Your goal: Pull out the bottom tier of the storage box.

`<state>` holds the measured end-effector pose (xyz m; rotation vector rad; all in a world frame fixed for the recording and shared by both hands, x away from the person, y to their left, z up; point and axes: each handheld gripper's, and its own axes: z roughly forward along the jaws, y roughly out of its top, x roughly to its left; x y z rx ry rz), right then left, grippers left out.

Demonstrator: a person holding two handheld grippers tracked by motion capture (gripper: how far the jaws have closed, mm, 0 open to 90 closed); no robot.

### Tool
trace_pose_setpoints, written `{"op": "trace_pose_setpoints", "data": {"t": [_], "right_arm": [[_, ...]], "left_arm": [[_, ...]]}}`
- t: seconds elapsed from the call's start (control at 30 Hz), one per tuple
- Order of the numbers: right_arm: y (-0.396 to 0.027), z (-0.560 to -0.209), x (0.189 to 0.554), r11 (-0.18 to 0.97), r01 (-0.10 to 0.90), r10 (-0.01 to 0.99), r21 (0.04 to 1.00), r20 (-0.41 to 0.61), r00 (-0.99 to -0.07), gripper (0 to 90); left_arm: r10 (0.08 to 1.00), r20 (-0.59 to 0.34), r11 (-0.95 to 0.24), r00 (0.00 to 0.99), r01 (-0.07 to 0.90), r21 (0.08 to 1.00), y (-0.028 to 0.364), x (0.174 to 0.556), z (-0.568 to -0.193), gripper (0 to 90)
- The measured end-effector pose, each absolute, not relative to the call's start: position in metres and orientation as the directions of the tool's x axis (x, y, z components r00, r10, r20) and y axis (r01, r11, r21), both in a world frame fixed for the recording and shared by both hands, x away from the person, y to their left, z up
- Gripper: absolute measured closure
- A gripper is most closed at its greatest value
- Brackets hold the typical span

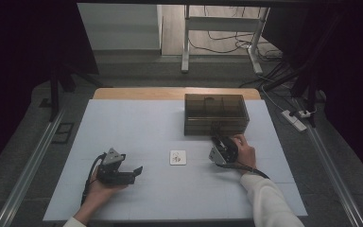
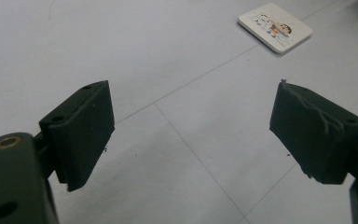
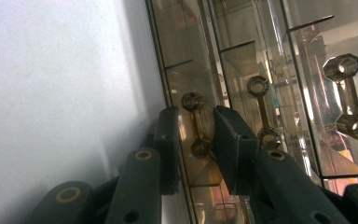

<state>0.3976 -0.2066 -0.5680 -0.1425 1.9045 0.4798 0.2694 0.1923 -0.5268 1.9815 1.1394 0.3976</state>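
My right claw (image 3: pixel 193 140) is at the front face of the smoky transparent drawer box (image 1: pixel 216 113), which stands on the far right part of the white surface (image 1: pixel 137 123). In the right gripper view, its two jaws straddle a small bar-shaped drawer handle (image 3: pixel 196 125) with faceted knobs at each end. The jaws stand narrow, one on either side of the handle. I cannot tell whether the pads actually press on it; a slim gap seems to remain on at least one side.

Two more handles of the same kind sit on neighbouring drawer fronts: the middle handle (image 3: pixel 262 109) and the far handle (image 3: pixel 348 102). Drawer dividers show through the tinted walls.

In the high view the right hand (image 1: pixel 243 151) holds the claw just in front of the box, the cable trailing back past a white sleeve (image 1: pixel 269 201).

My left claw (image 2: pixel 191 135) is spread wide, nothing between the jaws. It is held low over bare surface at the near left, well apart from the box. The left hand (image 1: pixel 99 189) grips it from below.

A small square coaster (image 1: pixel 178 157) with a cartoon print lies flat on the surface between the two claws, touched by neither. The left gripper view shows it ahead and to the right of the open jaws.
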Motion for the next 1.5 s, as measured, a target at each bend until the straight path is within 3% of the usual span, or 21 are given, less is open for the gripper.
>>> {"op": "trace_pose_setpoints", "data": {"t": [0.67,1.5], "right_arm": [[-0.2107,-0.5706,0.3987,0.895,-0.366,0.121,0.254,-0.930,-0.348,78.5],[-0.2159,-0.5710,0.4013,0.881,-0.407,0.098,0.241,-0.935,-0.342,78.4]], "left_arm": [[0.833,-0.114,-0.273,0.542,0.582,0.766,0.1924,0.2694,-0.5270,13.9],[0.837,-0.114,-0.265,0.535,0.579,0.771,0.1940,0.2683,-0.5262,13.9]]}}
